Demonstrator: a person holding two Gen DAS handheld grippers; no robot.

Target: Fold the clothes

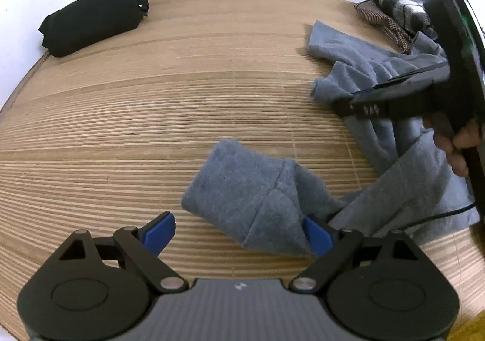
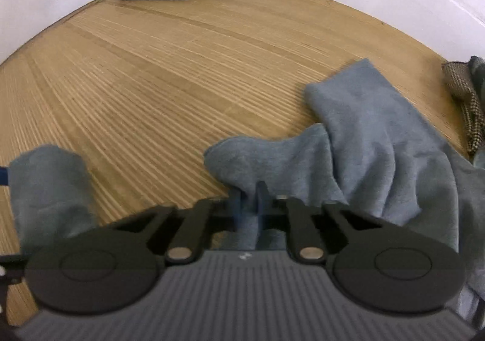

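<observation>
The grey fleece garment (image 2: 379, 141) lies crumpled on the wooden slatted table (image 1: 151, 117), toward its right side. The right gripper (image 2: 250, 204) has its jaws pressed together, pinching a fold of it. The left gripper (image 1: 239, 229) is spread wide, with one sleeve end just beside its right finger.

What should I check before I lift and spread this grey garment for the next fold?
1. Right gripper shut on the grey garment: ok.
2. Left gripper gripping a sleeve end: not ok, jaws wide open, cloth only beside one finger.
3. Garment lying flat: not ok, bunched and creased.
4. Bare mat to spread on: ok.
5. Folded black garment out of the way: ok.
6. Checked clothes clear of the grey garment: cannot tell, they meet at the edge.
</observation>
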